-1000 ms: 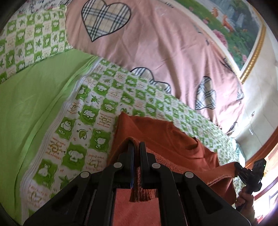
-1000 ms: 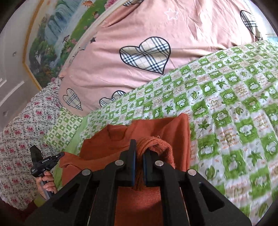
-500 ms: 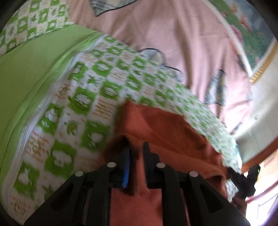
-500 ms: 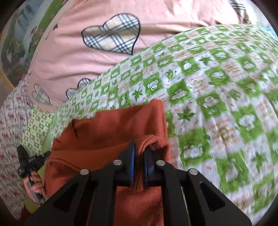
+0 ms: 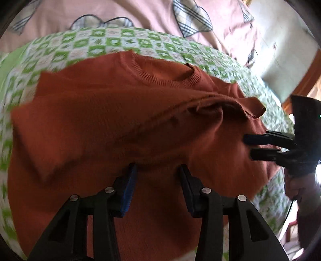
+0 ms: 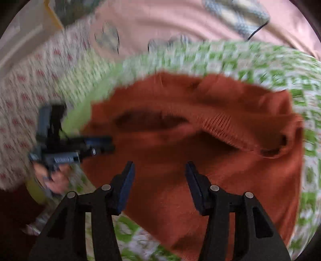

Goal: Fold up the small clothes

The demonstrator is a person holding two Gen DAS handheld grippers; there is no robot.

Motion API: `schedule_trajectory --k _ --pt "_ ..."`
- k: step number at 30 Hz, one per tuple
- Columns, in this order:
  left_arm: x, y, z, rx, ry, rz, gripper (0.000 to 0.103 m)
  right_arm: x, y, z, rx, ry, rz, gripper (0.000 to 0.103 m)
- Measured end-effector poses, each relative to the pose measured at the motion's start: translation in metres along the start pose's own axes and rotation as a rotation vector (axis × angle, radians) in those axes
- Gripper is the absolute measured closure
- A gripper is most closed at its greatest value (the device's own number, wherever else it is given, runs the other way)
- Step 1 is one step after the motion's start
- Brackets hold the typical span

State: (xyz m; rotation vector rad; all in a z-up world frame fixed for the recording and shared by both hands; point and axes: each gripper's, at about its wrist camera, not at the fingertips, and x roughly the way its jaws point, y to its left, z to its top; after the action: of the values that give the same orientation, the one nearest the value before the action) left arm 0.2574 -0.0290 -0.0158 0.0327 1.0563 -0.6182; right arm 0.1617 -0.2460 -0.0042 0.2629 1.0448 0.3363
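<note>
A rust-orange knit sweater [image 5: 120,112] lies on the bed, folded over itself, its ribbed collar [image 5: 166,79] at the far side and a sleeve cuff [image 5: 254,110] on top. It also shows in the right wrist view [image 6: 200,160]. My left gripper [image 5: 157,172] is open and empty just above the sweater's near part. My right gripper [image 6: 159,170] is open and empty above the sweater too. The right gripper [image 5: 252,146] shows at the right in the left wrist view; the left gripper [image 6: 108,143] shows at the left in the right wrist view.
The sweater lies on a green-and-white checked bedsheet [image 5: 112,42]. A pink quilt with plaid hearts [image 5: 140,12] is heaped behind it. A floral cover [image 6: 26,94] lies to the left in the blurred right wrist view.
Both grippers were shut on bunched sweater fabric; now both have opened and let go. The carried fabric now lies folded over the sweater, and both views have tilted down onto it.
</note>
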Motion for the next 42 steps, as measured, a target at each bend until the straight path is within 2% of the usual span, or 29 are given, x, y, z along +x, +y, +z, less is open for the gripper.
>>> schedule_trajectory --k 2,4,6,8,9,11,14,18,22,26,32,35,38,42 --pt "0.005 0.004 0.017 0.039 0.009 0.047 0.059 0.012 -0.014 0.013 -0.018 0.033 -0.053 0.049" --pt "0.01 0.017 0.039 0.051 -0.001 0.119 0.069 0.016 -0.036 0.03 -0.009 0.037 -0.136 0.052" --pt "0.011 0.038 0.063 0.018 -0.023 0.168 0.071 0.009 -0.06 0.047 0.051 -0.009 -0.175 0.059" --pt "0.006 0.06 0.082 -0.035 -0.068 0.236 0.071 -0.004 -0.085 0.06 0.118 -0.086 -0.288 0.059" --pt "0.003 0.074 0.091 -0.076 -0.093 0.25 0.072 -0.012 -0.096 0.064 0.165 -0.133 -0.31 0.059" --pt "-0.005 0.1 0.1 -0.168 -0.14 0.278 0.071 -0.027 -0.12 0.064 0.274 -0.203 -0.312 0.058" --pt "-0.008 0.127 0.097 -0.282 -0.174 0.22 0.071 -0.033 -0.131 0.052 0.335 -0.235 -0.276 0.058" --pt "-0.019 0.118 0.074 -0.286 -0.2 0.25 0.07 -0.047 -0.113 0.038 0.32 -0.257 -0.267 0.057" --pt "-0.043 0.106 0.034 -0.318 -0.234 0.229 0.062 -0.065 -0.09 0.012 0.328 -0.298 -0.23 0.056" --pt "-0.054 0.101 -0.011 -0.362 -0.234 0.23 0.06 -0.066 -0.083 -0.025 0.353 -0.251 -0.266 0.052" --pt "-0.08 0.092 -0.065 -0.426 -0.254 0.203 0.06 -0.103 -0.072 -0.065 0.455 -0.343 -0.276 0.052" --pt "-0.099 0.08 -0.089 -0.457 -0.283 0.218 0.059 -0.115 -0.053 -0.077 0.455 -0.38 -0.248 0.052" --pt "-0.112 0.061 -0.116 -0.491 -0.295 0.191 0.058 -0.12 -0.032 -0.089 0.441 -0.397 -0.21 0.052" --pt "-0.112 0.034 -0.153 -0.507 -0.252 0.162 0.053 -0.117 -0.007 -0.099 0.405 -0.391 -0.164 0.051"
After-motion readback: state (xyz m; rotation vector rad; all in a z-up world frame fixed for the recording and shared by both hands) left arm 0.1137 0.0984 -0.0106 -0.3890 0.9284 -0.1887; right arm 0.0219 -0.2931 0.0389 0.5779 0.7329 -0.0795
